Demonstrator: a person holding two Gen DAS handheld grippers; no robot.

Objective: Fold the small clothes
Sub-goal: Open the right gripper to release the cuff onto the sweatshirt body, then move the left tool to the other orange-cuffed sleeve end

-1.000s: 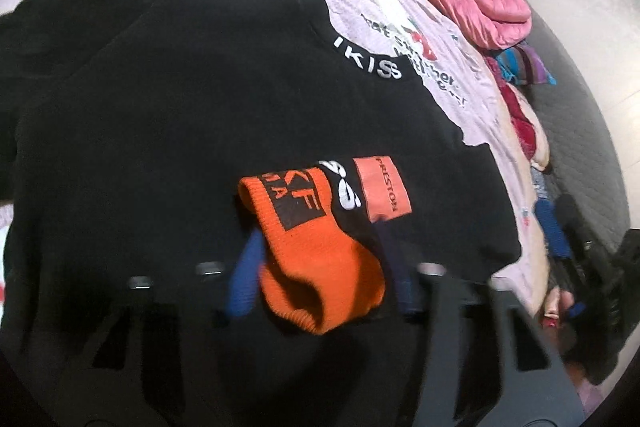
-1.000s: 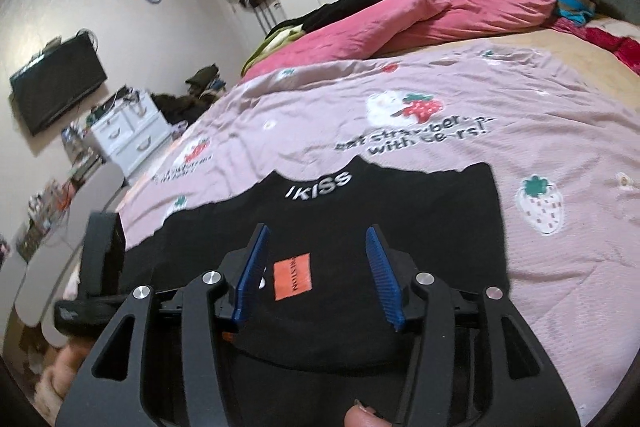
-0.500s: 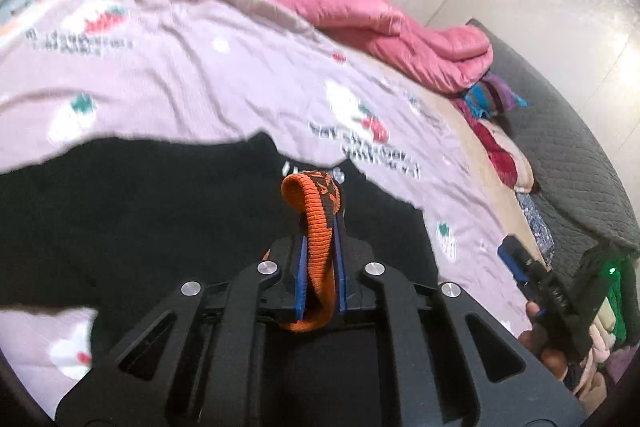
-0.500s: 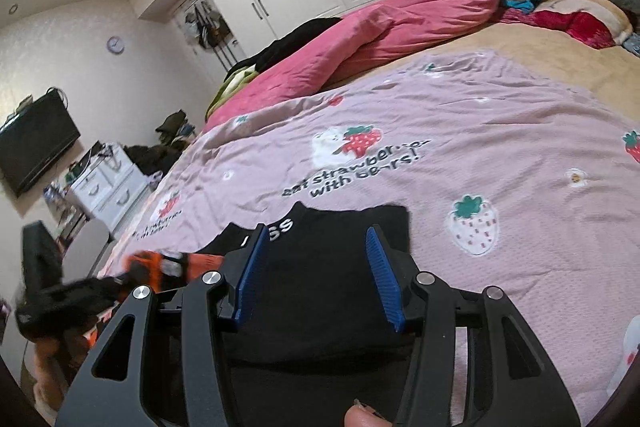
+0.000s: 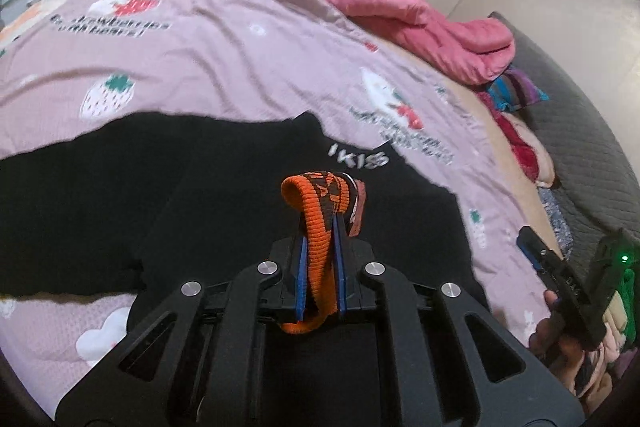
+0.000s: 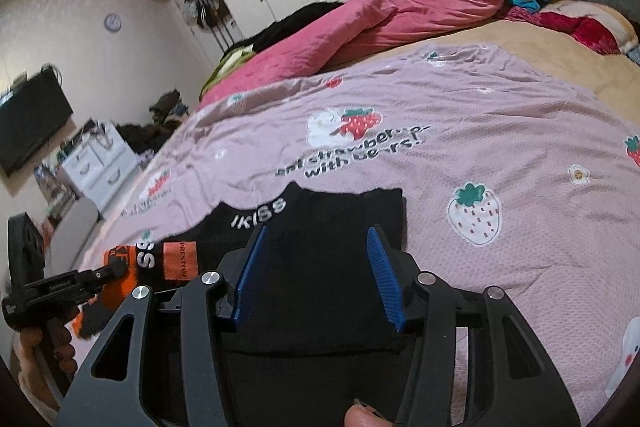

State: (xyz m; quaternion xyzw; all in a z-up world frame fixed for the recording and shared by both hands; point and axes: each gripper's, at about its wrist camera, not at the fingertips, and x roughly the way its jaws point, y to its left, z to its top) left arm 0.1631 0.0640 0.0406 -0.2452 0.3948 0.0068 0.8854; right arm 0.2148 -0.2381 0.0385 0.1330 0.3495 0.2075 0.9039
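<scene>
- The left gripper (image 5: 319,247) has lifted the orange sock (image 5: 320,227) off the black shirt (image 5: 160,187), jaws pinched tight on it.
- The right gripper (image 6: 318,275) hovers over the shirt on the bed (image 6: 480,147), jaws half apart, empty.

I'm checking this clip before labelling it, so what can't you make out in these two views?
- Orange sock: its lower end, hidden behind the left gripper in the left wrist view.
- Black garment: near hem, covered by the right gripper, right wrist view.
- Bedspread lettering: blurred, left wrist view.
</scene>
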